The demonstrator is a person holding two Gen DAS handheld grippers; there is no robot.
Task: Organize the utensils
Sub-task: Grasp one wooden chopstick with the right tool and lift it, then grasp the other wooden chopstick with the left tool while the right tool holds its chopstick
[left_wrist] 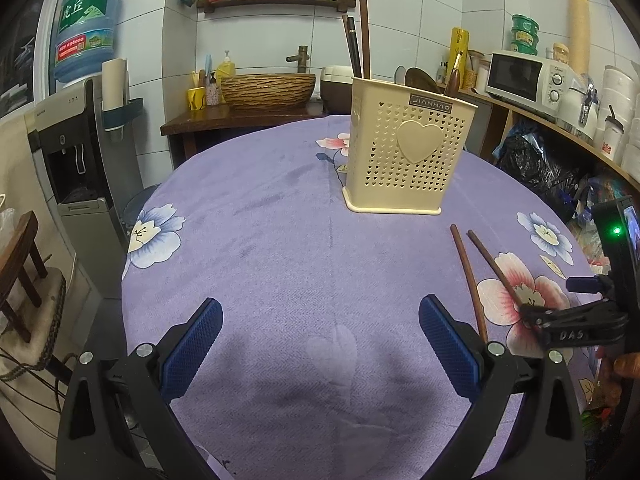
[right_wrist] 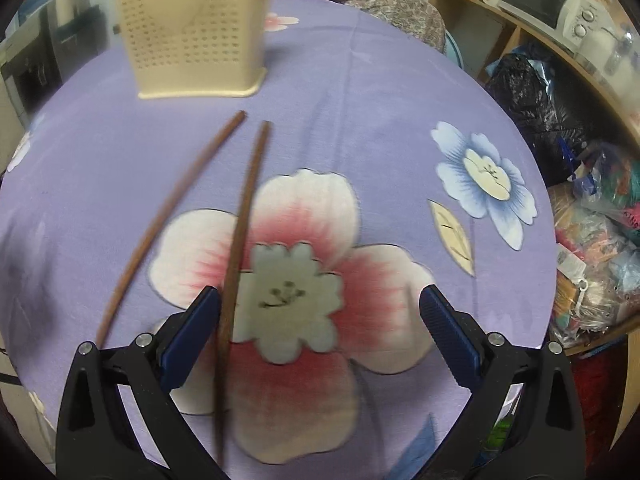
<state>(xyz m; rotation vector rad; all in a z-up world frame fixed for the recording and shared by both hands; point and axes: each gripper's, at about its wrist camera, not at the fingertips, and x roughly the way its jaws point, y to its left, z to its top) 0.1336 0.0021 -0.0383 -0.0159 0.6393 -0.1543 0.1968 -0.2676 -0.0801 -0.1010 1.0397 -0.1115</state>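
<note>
Right tool [right_wrist: 320,332] gapes wide over one chopstick [right_wrist: 240,232], lying lengthwise just inside my left pad; holder [right_wrist: 192,40] ahead. Left tool [left_wrist: 320,344] gapes, empty, farther off.

matt wooden chopsticks [right_wrist: 240,216], perforated plastic holder [left_wrist: 404,152], soft cloth [left_wrist: 260,240].

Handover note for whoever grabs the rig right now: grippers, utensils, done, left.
Left gripper: open, empty, hovering over bare purple tablecloth.
Right gripper: open, low over the pink flower print; one chopstick runs just inside its left finger, not clamped.
The other chopstick lies on the cloth to the left of it, apart, tips toward the holder.
Cream utensil holder stands upright at the far side of the table, with several dark utensils already in it.
Done: those utensils are stowed.
Left: grip both loose chopsticks and drop them in the holder.
</note>
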